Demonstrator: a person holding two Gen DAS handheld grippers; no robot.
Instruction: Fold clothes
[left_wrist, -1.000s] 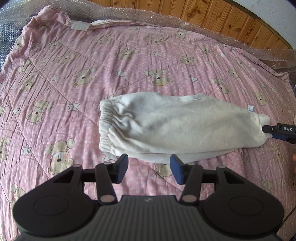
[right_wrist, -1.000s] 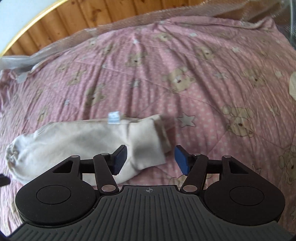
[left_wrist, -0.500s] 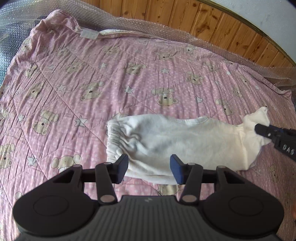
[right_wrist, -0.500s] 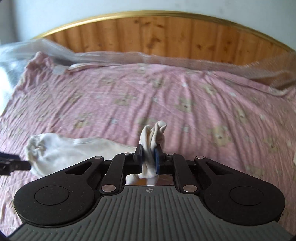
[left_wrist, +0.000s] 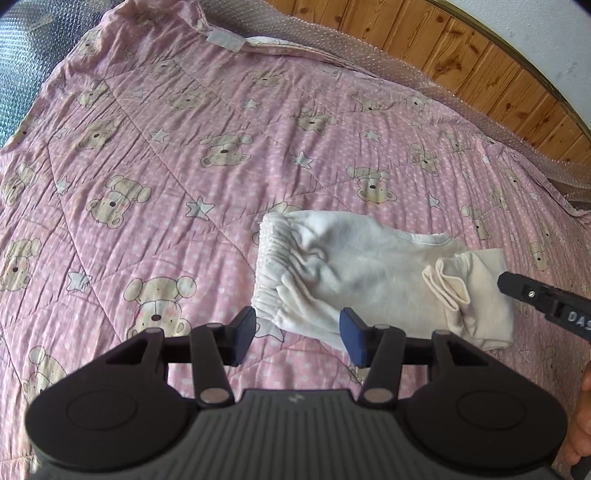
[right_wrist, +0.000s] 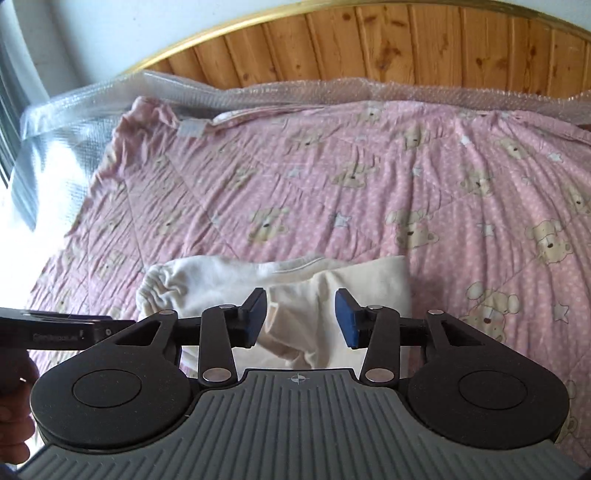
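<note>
Cream trousers (left_wrist: 354, 273) lie on the pink bear-print quilt (left_wrist: 184, 155), their leg end doubled back over the body of the garment so that a darker cream flap (left_wrist: 476, 295) rests on the right part. In the left wrist view the left gripper (left_wrist: 297, 334) hangs above the quilt with its blue pads apart and nothing between them; the elastic waistband (left_wrist: 269, 269) sits at about twelve o'clock from it, just beyond the fingertips, and the rest of the trousers runs off toward two o'clock. The right gripper's dark tip comes in at three o'clock of that view, right beside the folded flap; whether it touches I cannot tell. In the right wrist view the right gripper (right_wrist: 301, 319) has just been opening, and its pads now stand clear of the cloth: the folded flap (right_wrist: 332, 302) lies below the gap between them and spreads toward one o'clock, while the waistband (right_wrist: 159, 280) lies toward ten o'clock. A wooden headboard (right_wrist: 406, 48) stands at twelve o'clock behind the quilt, with bubble wrap (right_wrist: 110, 96) along its base.
</note>
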